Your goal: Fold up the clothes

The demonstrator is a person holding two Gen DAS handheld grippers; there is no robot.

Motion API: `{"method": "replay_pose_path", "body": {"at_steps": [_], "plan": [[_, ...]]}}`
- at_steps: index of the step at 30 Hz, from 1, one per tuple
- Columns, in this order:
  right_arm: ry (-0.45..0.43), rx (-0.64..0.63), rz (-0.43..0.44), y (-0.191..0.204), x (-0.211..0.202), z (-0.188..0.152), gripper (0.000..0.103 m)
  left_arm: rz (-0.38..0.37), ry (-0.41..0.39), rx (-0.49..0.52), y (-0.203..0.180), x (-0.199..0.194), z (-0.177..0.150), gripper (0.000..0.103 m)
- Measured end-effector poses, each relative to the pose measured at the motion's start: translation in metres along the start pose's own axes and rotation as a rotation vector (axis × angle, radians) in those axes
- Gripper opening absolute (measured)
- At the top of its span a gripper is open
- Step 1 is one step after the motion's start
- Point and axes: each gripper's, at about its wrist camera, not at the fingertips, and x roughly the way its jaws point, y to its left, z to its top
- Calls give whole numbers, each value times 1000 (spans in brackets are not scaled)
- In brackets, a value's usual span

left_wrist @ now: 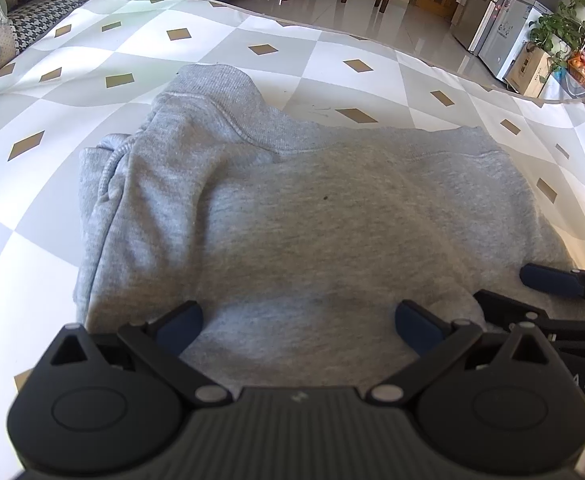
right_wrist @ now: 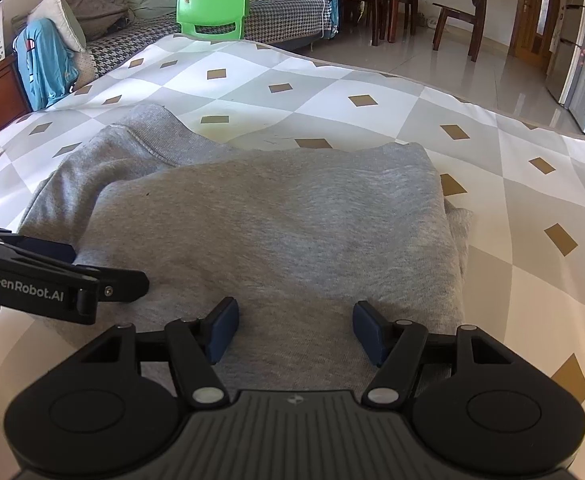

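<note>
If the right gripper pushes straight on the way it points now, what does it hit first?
Most likely the grey sweatshirt. The right gripper has its fingers apart over the garment's near edge, angled down at the cloth, with nothing between. Depth is hard to judge, so contact may be very close.

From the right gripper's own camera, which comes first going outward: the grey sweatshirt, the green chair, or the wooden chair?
1. Grey sweatshirt, directly under the right gripper.
2. Green chair, past the table's far edge, left.
3. Wooden chair, farther back across the floor, right.
</note>
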Motion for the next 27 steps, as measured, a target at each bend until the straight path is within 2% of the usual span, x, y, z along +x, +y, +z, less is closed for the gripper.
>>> {"method": "replay_pose_path", "body": {"at_steps": [5, 12, 27], "plan": [[4, 15, -6, 4, -5, -5, 63, -2, 7, -13, 2, -3, -6, 103], [13, 16, -2, 10, -16, -15, 63, -42, 7, -109, 16, -8, -24, 103], [-1, 24, -24, 30, -43, -50, 63, -11, -5, -120, 14, -30, -59, 103]]}}
